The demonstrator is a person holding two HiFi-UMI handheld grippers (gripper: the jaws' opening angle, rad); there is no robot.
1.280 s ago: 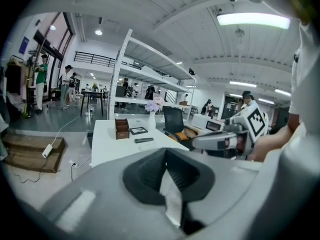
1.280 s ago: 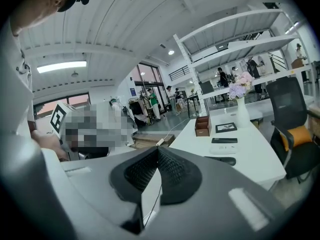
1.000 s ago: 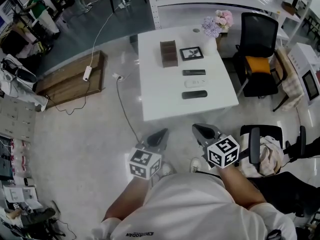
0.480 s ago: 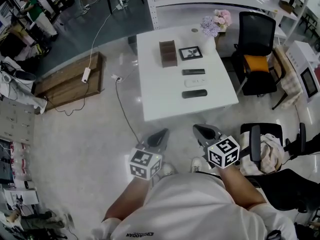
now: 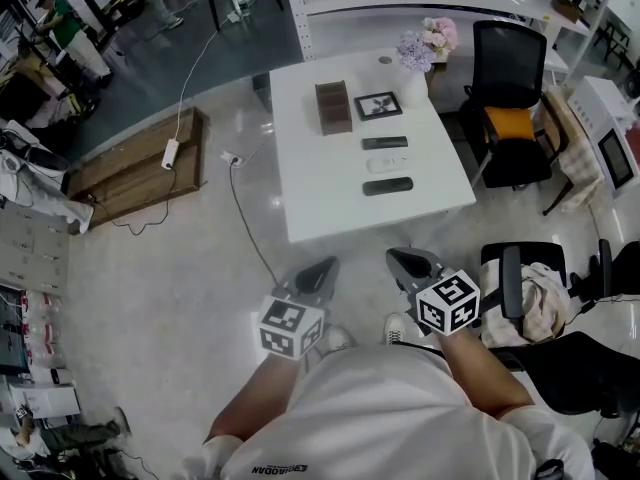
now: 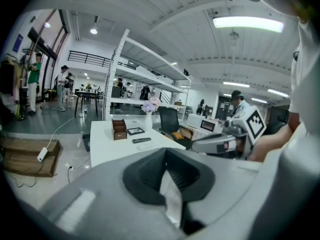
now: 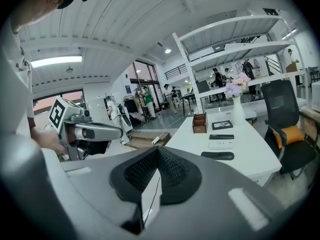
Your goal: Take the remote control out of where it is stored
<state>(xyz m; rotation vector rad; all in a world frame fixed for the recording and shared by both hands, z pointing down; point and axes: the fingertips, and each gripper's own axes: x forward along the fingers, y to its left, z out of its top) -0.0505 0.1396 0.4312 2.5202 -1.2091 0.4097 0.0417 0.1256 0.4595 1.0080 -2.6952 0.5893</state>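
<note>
Three remote controls lie flat on the white table [image 5: 320,198], in a row running from far to near: the far black remote [image 5: 385,143], the white remote [image 5: 388,165] and the near black remote [image 5: 388,186]. Each lies with its length left to right, apart from the others. The brown compartmented storage box [image 5: 334,107] stands upright, far and left of them.

White table [image 5: 310,183], carrying at far end brown compartment box [image 5: 334,107], framed picture [image 5: 378,105] and flower vase [image 5: 418,63] (corner); nearer, in a row: slim black remote [image 5: 385,143], white remote [image 5: 388,164], larger black remote [image 5: 388,186].
</note>
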